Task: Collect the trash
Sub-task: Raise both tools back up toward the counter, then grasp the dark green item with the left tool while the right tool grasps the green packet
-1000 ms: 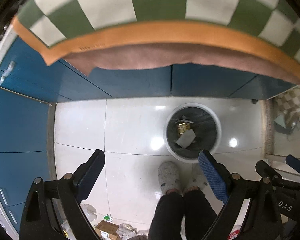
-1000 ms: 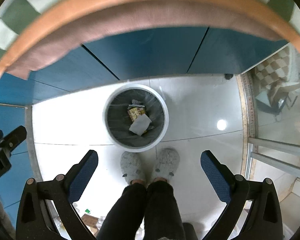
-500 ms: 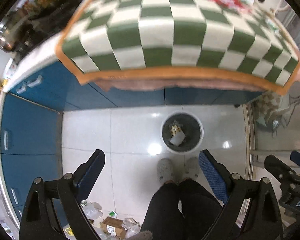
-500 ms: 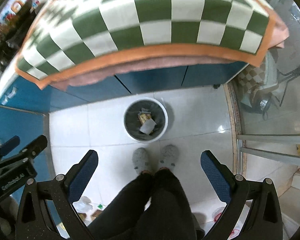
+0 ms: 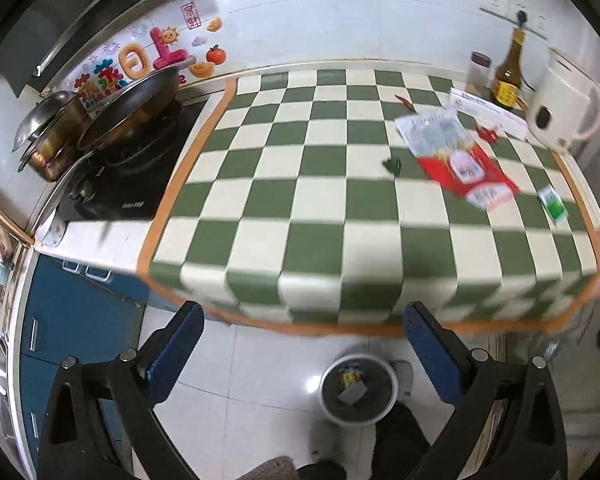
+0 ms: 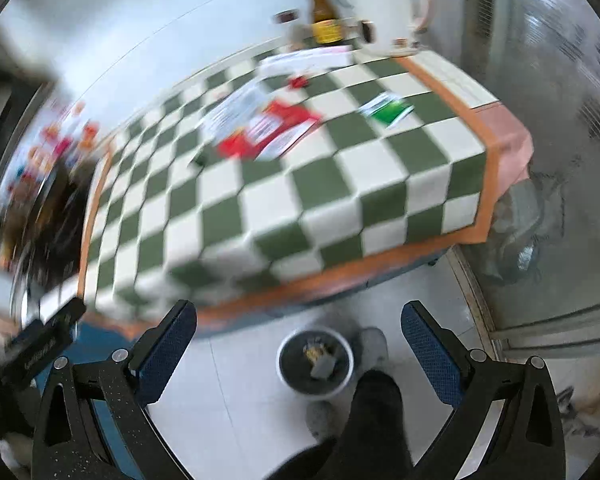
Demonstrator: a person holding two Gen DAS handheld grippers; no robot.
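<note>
A round white trash bin with a dark liner and some trash inside stands on the floor below the counter; it also shows in the right wrist view. On the green checked cloth lie a red and white wrapper, a clear wrapper, a small green packet and a dark green scrap. My left gripper is open and empty, held in front of the counter edge. My right gripper is open and empty above the bin. The right view is blurred.
A white kettle, a brown bottle, a jar and a long white box stand at the counter's back right. Pans sit on the stove at left. Blue cabinets below. The person's legs stand by the bin.
Both grippers have risen and tilted up from looking down at the bin to facing the counter top. The bin now sits low in both views. Both stay open.
</note>
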